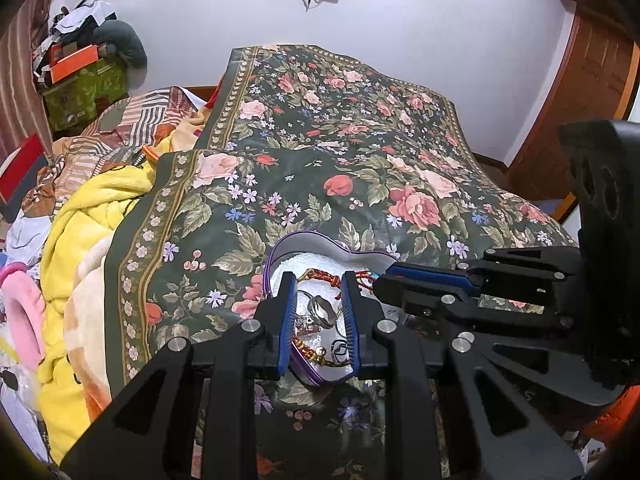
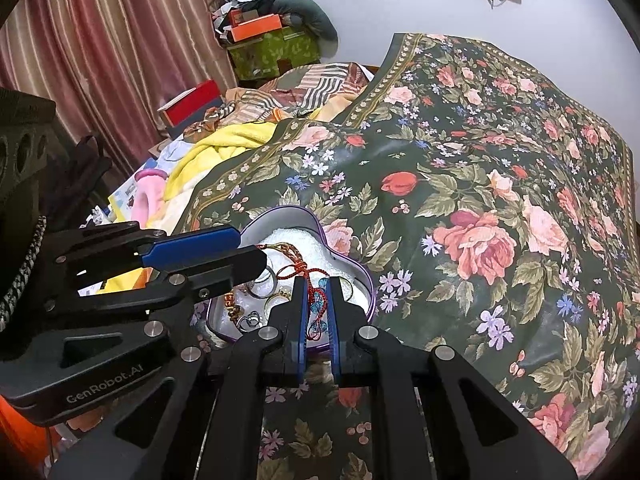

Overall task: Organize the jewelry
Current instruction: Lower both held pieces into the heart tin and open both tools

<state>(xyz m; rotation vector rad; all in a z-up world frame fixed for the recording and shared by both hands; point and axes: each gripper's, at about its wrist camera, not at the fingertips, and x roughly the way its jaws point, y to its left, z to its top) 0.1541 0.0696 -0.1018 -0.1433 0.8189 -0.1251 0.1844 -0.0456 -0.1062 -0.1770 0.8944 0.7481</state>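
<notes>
Right wrist view: red cord bracelet point(image 2: 311, 280) being lowered into heart-shaped tin point(image 2: 362, 276) on the bed's floral cover point(image 2: 480, 184).

Item: braided red cord with a small turquoise charm, pinched between the clenched right tongs point(image 2: 318, 292) just over the tin's right lobe; step judged to be placing, with release of the cord into the tin called for next. Tin: silver-walled, purple-rimmed, white padding inside; already held within are a broad silver ring point(image 1: 323, 310), thin bangles and a beaded strand point(image 1: 310, 350). Left tongs point(image 1: 319, 312) are parted narrowly above the tin's contents; nothing is seen gripped between them. Surroundings: a yellow blanket point(image 1: 80, 240) beside the cover.
</notes>
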